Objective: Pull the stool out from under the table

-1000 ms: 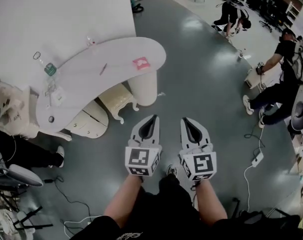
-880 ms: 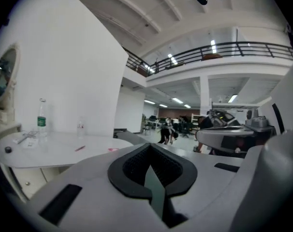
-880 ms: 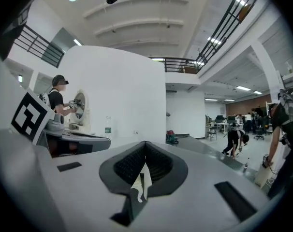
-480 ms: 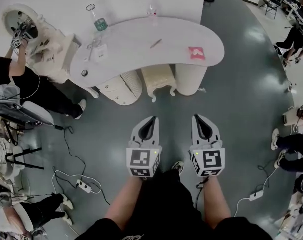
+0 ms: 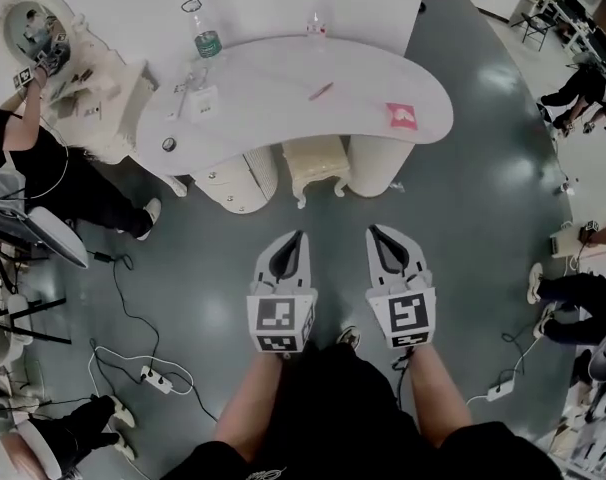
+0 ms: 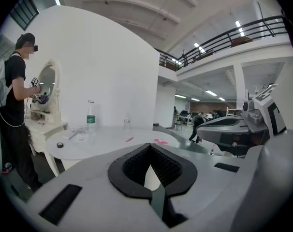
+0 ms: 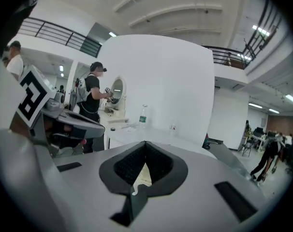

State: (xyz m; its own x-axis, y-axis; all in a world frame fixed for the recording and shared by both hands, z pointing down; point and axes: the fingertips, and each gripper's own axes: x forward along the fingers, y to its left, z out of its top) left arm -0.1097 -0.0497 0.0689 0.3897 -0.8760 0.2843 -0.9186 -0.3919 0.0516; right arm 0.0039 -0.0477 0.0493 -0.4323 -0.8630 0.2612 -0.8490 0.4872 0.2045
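The stool point(image 5: 315, 161) is seen tucked under the table point(image 5: 273, 103), between a drawer pedestal point(image 5: 235, 182) on one side and a round column point(image 5: 374, 164) on the other. Only its cream front rail and two curved front legs stick out past the table edge.

The step in hand is judged to be the approach, since nothing is gripped yet. The left tongs point(image 5: 296, 235) and the right tongs point(image 5: 375, 230) are held side by side over the grey floor point(image 5: 183, 268), pointed at the stool and still well apart from it. Both pairs are pressed fully together with nothing between them, as each gripper view confirms.

For the next move, the gap to the stool has to be closed. At least one pair of tongs must be parted and set on the front rail or a leg. The stool is then to be drawn straight back, clear of both supports.

The seat top and back legs are covered by the table, so the stool's depth cannot be told. In both gripper views the stool is masked by the tongs' own bodies, and only the table top with a bottle point(image 5: 205, 40) can be made out.
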